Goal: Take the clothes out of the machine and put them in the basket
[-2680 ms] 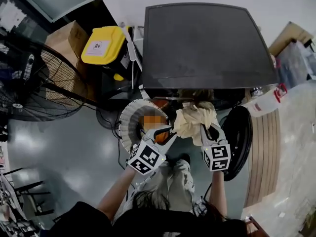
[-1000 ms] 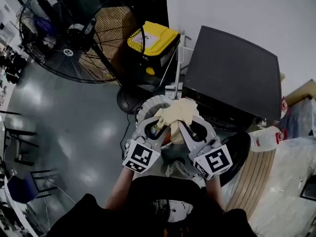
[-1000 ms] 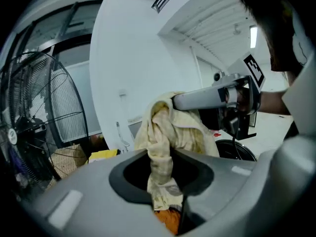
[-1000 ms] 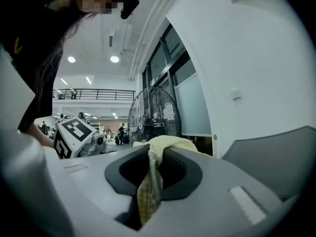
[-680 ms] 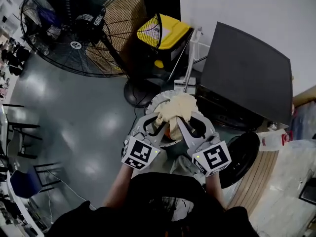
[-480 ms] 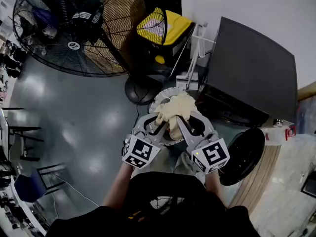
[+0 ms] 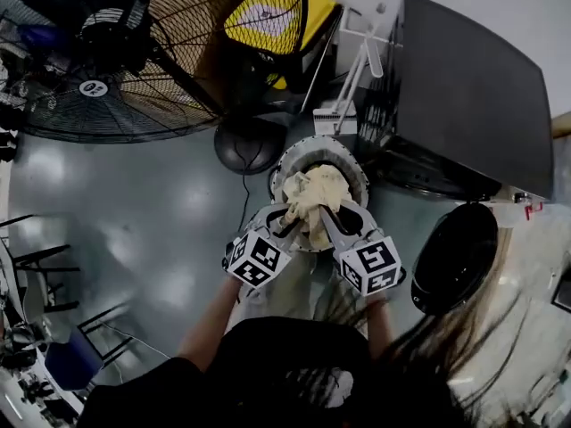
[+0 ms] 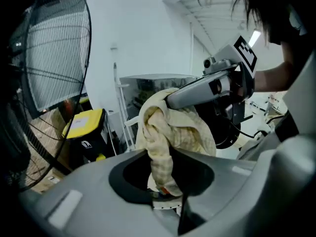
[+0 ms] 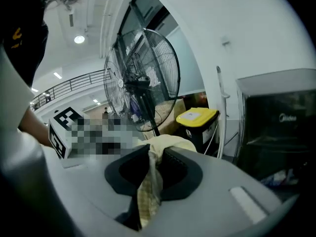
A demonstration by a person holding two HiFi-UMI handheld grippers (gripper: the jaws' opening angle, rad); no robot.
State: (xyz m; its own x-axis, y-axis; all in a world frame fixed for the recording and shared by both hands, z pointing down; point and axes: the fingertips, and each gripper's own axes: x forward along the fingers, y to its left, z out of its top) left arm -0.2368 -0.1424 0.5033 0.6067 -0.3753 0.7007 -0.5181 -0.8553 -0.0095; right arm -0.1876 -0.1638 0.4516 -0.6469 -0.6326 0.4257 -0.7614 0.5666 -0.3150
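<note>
Cream crumpled cloth garment (image 7: pixel 314 193) pinched from both sides: left gripper (image 7: pixel 290 219) clamped on fold at 7 o'clock, right gripper (image 7: pixel 328 223) clamped on fold at 5 o'clock. Bundle seen over round white basket (image 7: pixel 284 163), at 12 o'clock from grippers. Judged light, limp, not slippery; bunched folds best gripped, loose ends expected to trail.

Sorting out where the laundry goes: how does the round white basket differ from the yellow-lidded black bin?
The round white basket is open on top; the yellow-lidded black bin is boxy, with its lid shut. The basket sits under the cream cloth; the bin stands farther off, partly behind the black floor fan. Both stand near the dark machine.
</note>
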